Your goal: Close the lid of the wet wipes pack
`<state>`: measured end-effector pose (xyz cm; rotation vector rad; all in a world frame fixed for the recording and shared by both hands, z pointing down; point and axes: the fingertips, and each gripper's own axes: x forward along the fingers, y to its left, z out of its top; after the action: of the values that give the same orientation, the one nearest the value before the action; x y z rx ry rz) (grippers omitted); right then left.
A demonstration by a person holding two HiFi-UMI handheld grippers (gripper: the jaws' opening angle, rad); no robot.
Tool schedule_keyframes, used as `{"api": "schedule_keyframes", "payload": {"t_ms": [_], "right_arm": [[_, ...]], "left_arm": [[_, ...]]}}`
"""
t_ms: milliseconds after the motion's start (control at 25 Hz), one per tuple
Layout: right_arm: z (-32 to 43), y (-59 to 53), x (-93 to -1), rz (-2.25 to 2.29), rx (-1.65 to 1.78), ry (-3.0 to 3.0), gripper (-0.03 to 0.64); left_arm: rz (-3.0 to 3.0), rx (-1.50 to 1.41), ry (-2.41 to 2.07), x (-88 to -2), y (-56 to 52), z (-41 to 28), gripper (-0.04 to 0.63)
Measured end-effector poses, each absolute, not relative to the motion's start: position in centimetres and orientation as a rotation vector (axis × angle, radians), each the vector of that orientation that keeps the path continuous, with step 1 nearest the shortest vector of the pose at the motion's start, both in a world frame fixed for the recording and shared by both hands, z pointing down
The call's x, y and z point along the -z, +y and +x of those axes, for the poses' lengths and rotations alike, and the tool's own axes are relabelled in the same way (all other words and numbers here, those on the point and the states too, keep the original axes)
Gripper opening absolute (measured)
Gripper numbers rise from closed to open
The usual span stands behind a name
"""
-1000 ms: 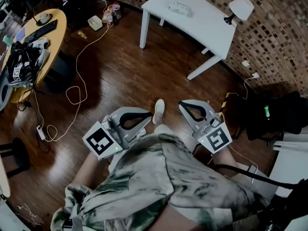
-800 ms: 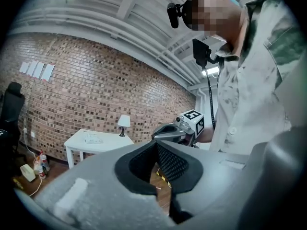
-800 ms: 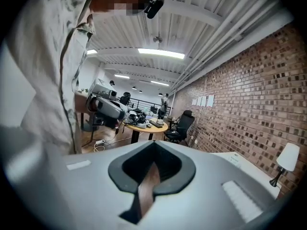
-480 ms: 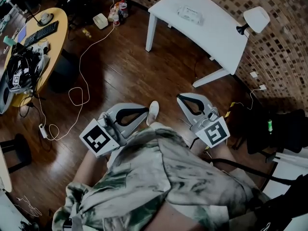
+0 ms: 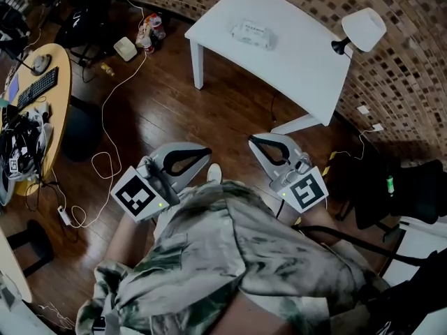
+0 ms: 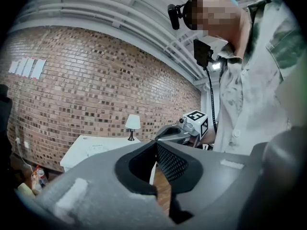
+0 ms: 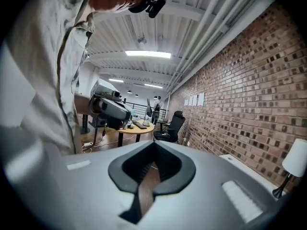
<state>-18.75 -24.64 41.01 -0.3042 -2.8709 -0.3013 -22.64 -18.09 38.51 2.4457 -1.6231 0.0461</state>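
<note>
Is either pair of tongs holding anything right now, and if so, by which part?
Nothing is held. The left tongs and right tongs are both shut and empty; the wet wipes pack lies apart on the white table.

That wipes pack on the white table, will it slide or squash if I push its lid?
The wipes pack lies flat and low, so it likely won't tip. It looks like a soft pouch and may give under pressure. The table top looks smooth, so a sideways push could slide it.
</note>
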Motion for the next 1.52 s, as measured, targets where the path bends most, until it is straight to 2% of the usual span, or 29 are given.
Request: {"api": "schedule_keyframes", "payload": {"t_ms": [800,1520], "right_arm": [[-18.1,-36.6,-44.1,-0.002,0.263,-2.805,0.006],[-23.8,-50.2,-44.0,0.342,0.171,-2.729,0.006]], "left_arm": [[2.581,-0.133,-1.371,-43.6,-37.0,-27.3,0.002],[2.521,-0.312,-1.263,-55.3,-56.5,-39.1,0.0]]}}
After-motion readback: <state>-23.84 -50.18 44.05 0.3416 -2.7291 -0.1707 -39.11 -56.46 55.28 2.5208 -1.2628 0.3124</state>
